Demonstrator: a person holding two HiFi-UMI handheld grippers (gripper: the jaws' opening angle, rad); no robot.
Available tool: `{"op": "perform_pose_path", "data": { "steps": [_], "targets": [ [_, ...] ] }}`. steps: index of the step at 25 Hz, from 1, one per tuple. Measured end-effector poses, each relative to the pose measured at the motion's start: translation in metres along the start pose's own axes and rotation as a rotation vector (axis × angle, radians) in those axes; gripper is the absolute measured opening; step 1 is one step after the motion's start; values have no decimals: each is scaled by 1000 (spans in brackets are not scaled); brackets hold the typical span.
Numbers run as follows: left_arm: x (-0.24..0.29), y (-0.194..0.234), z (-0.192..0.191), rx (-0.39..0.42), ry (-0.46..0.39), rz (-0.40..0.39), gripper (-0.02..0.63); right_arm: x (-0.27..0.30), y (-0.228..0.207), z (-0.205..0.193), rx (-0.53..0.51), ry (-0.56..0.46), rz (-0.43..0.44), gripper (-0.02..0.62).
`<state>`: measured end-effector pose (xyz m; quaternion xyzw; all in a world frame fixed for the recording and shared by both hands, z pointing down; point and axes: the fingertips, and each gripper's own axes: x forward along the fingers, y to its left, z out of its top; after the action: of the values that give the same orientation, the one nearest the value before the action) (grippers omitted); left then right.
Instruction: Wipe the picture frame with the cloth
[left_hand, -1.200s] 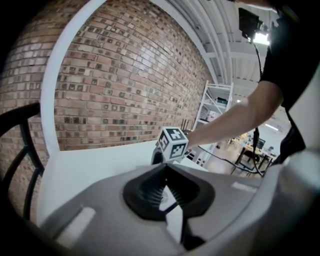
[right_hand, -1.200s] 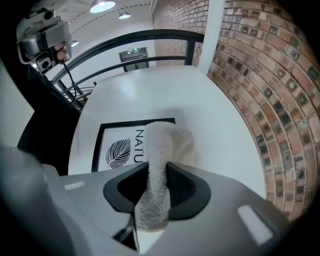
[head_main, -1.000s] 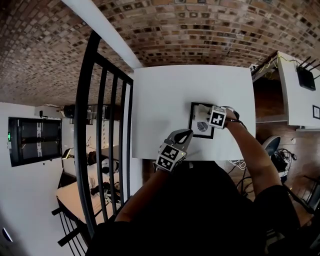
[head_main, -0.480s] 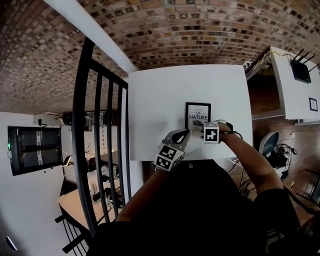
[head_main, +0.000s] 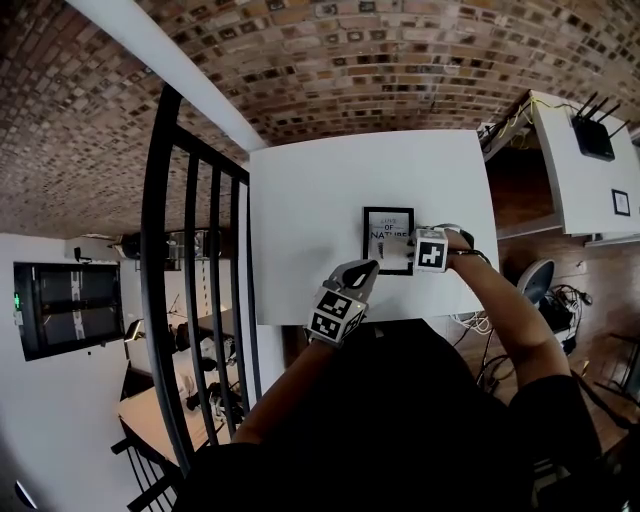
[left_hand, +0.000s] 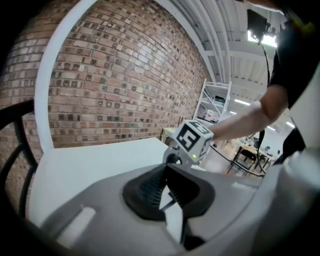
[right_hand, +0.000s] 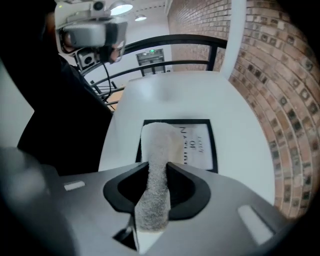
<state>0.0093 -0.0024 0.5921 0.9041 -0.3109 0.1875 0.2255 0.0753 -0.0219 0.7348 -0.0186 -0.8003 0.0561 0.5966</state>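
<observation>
Your right claw (head_main: 408, 248) has slid up from the near right corner of the picture frame (head_main: 386, 222) to its right edge, and the cloth (head_main: 396, 247) now lies across the frame's lower half.

From the head view, the picture frame is a slim black rectangle around a white print with dark lettering. It lies flat on the white desk (head_main: 310, 200). Your right claw comes in from the frame's right side, with the cloth between it and the print. Your left claw (head_main: 368, 268) sits off the frame's near left corner, close to it but not touching.

In the left gripper view, your left claw (left_hand: 165, 171) is clenched, its black pads meeting at the tips with nothing between them. Beyond it you see the marker cube (left_hand: 193, 141) of your right claw over the desk (left_hand: 95, 160), with a brick wall (left_hand: 125, 75) behind.

In the right gripper view, the frame (right_hand: 212, 145) lies straight ahead of your right claw (right_hand: 157, 168). Its black border is plain on the far and right sides. The right claw is clamped on the cloth (right_hand: 158, 150), a pale fuzzy strip pinched between the pads. The cloth runs forward and covers the left part of the print, leaving the lettering to its right in sight. Pale desk (right_hand: 200, 100) surrounds the frame.
</observation>
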Motion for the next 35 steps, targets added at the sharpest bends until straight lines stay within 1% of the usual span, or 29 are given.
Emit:
{"op": "perform_pose_path", "data": {
  "steps": [4, 6, 8, 10, 14, 19, 23, 26, 30, 35],
  "targets": [
    [0, -5, -2, -3, 2, 2, 0, -13, -62, -22, 58, 42, -153, 107],
    [-1, -5, -3, -8, 8, 8, 1, -14, -86, -33, 86, 66, -211, 107],
    [-2, -3, -5, -15, 10, 18, 0, -11, -100, -41, 110, 83, -240, 107],
    [-3, 1, -7, -17, 9, 33, 2, -6, -104, -47, 124, 95, -244, 107],
    [-5, 11, -10, -9, 3, 58, 1, 9, -94, -50, 121, 117, -186, 107],
    [-5, 14, -14, -12, 1, 58, 2, 20, -58, -44, 80, 134, -72, 107],
    [-3, 10, -7, -18, -3, 30, 0, 23, -17, -35, 27, 140, 42, 107],
    [-2, 7, -2, -16, -3, 8, 2, 27, 12, -35, -5, 170, 111, 107],
    [0, 3, 0, -4, 1, -8, 1, 29, 39, -38, -43, 218, 145, 107],
    [1, 3, 2, 0, -1, -24, 2, 31, 81, -29, -118, 225, 201, 107]
  ]
}}
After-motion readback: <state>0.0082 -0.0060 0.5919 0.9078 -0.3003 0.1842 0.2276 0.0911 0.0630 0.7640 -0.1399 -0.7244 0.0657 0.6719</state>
